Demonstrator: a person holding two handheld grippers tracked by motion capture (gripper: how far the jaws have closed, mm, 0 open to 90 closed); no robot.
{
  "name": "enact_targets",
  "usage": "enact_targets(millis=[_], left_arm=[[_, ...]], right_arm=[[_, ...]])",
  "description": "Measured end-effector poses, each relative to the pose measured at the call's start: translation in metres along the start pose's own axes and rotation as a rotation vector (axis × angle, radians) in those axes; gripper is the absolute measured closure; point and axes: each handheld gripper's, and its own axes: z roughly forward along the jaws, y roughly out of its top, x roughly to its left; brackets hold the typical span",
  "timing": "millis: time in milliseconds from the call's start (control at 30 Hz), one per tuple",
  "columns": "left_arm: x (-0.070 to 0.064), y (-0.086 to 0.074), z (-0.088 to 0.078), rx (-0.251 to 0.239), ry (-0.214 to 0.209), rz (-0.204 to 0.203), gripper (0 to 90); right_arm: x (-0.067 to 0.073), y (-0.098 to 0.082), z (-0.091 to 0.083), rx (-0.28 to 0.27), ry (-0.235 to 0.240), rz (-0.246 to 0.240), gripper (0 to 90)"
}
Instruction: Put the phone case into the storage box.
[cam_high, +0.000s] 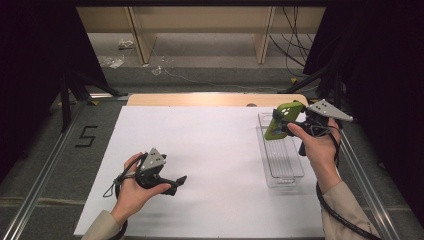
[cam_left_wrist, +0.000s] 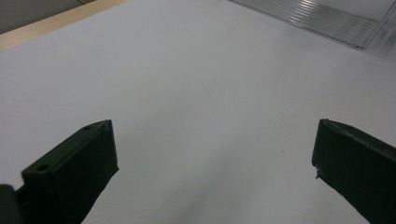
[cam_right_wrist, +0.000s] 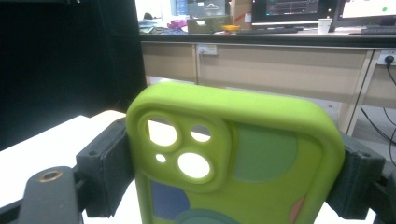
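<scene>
Green silicone phone case pinched at the far right, over the clear tray

At the left the left gripper (cam_high: 172, 184) rests low over the white table sheet (cam_high: 200, 150), its jaws spread wide with nothing between them; to the right the right gripper (cam_high: 292, 125) holds the green phone case (cam_right_wrist: 243, 163) lifted and tilted above the far end of the clear plastic tray (cam_high: 282, 172), jaws pressed on its two long side edges just below the camera cut-out. The case looks light, soft and bendy, likely grippy rather than slick and not fragile; squeezing the sides could bow it, so the thicker rim near a corner seems the safest hold
</scene>
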Motion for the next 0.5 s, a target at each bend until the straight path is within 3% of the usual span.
enact_targets(millis=[500], left_arm=[[0.0019, -0.0014, -0.0016, 0.000, 0.005, -0.006, 0.0]], right_arm=[[-0.0043, -0.0023, 0.0007, 0.007, -0.016, -0.002, 17.6]])
